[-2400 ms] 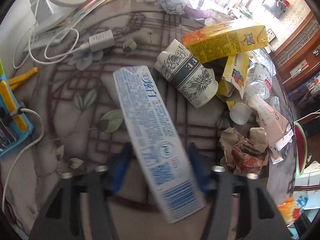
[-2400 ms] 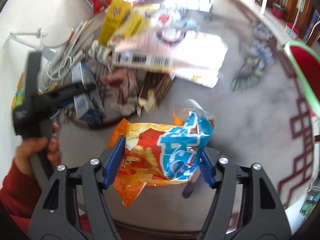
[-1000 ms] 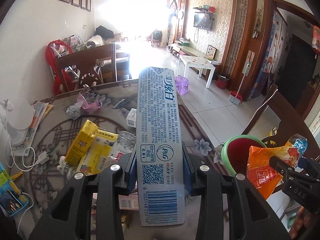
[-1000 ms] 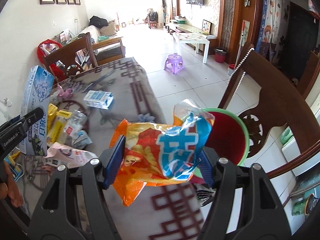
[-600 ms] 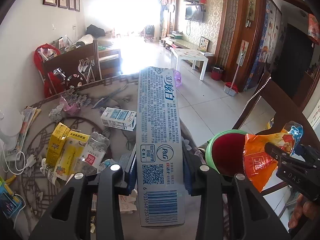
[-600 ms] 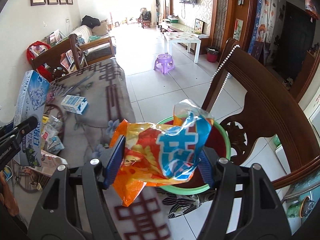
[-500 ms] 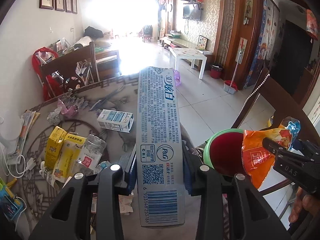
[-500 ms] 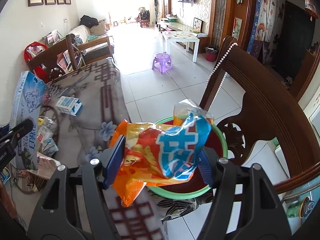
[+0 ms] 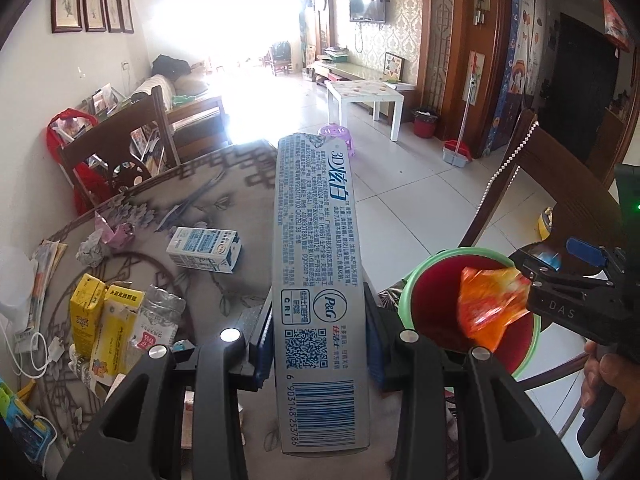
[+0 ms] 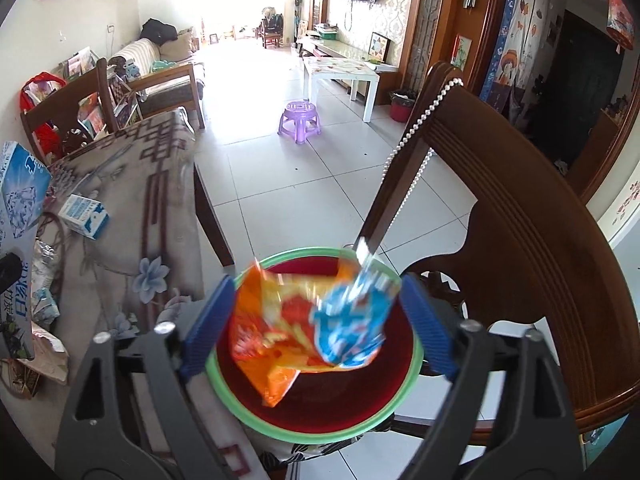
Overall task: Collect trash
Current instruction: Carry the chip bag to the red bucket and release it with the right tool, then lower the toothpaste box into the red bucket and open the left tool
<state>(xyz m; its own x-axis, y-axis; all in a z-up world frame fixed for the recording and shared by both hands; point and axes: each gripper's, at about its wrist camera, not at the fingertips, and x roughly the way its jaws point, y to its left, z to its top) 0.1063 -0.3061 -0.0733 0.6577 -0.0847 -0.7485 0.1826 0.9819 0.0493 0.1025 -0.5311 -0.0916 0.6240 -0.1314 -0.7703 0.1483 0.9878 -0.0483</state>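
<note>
two pieces of trash are being dealt with at once, one per hand. the right hand-held gripper (image 10: 316,316) is hanging over the red bin with the green rim (image 10: 312,430), which is sitting just past the desk's near right edge, beside the wooden chair (image 10: 520,216). its jaws are standing wide apart, and the orange and blue snack bag (image 10: 304,320) is sitting blurred between them, seemingly clear of both blue pads (image 10: 208,320), so it is probably dropping into the bin; positioning right above the opening is making the release a straight fall.

the left hand-held gripper (image 9: 318,344) is clamped on the long toothpaste box (image 9: 316,280), gripping it across its narrow width near the barcode end so the rest is sticking forward. it is being carried above the desk (image 9: 208,196), to the left of the bin (image 9: 404,300), likely waiting its turn over the opening.

more trash is lying on the desk: a small milk carton (image 9: 204,249) toward the middle, and yellow juice cartons (image 9: 102,328) with a crushed clear bottle (image 9: 158,320) nearer the left edge. these are looking like the next items to fetch.
</note>
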